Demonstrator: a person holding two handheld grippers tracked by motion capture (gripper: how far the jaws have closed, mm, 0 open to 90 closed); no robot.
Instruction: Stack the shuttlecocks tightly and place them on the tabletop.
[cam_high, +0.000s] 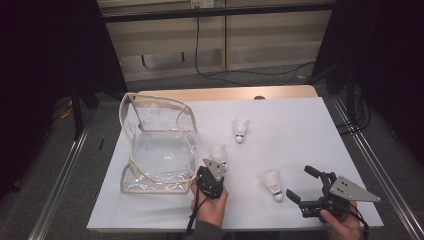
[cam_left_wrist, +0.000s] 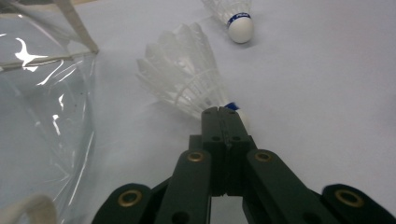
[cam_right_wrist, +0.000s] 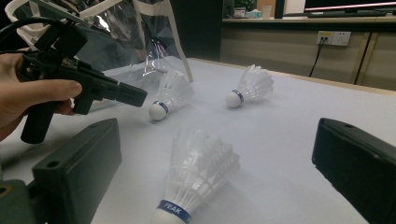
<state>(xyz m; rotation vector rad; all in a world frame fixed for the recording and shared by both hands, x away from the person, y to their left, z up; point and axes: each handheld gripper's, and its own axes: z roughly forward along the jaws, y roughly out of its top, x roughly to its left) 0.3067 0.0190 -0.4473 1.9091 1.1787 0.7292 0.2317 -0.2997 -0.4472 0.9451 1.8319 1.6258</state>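
Note:
Three white feather shuttlecocks lie on the white sheet. The nearest to the bag (cam_high: 218, 154) (cam_left_wrist: 187, 74) (cam_right_wrist: 170, 93) lies with its blue-banded cork right at the tip of my left gripper (cam_high: 216, 169) (cam_left_wrist: 223, 112) (cam_right_wrist: 135, 98). That gripper is shut with nothing between its jaws. A second shuttlecock (cam_high: 273, 184) (cam_right_wrist: 198, 182) lies just ahead of my right gripper (cam_high: 301, 184) (cam_right_wrist: 217, 140), whose jaws stand wide open and apart from it. The third shuttlecock (cam_high: 240, 130) (cam_left_wrist: 236, 18) (cam_right_wrist: 250, 86) lies farther back.
A clear plastic bag (cam_high: 155, 145) (cam_left_wrist: 46, 116) (cam_right_wrist: 140, 46) with cream trim stands open on the table's left half. The white sheet (cam_high: 300, 125) covers a wooden table. Metal rails run along both sides, and cables lie on the floor behind.

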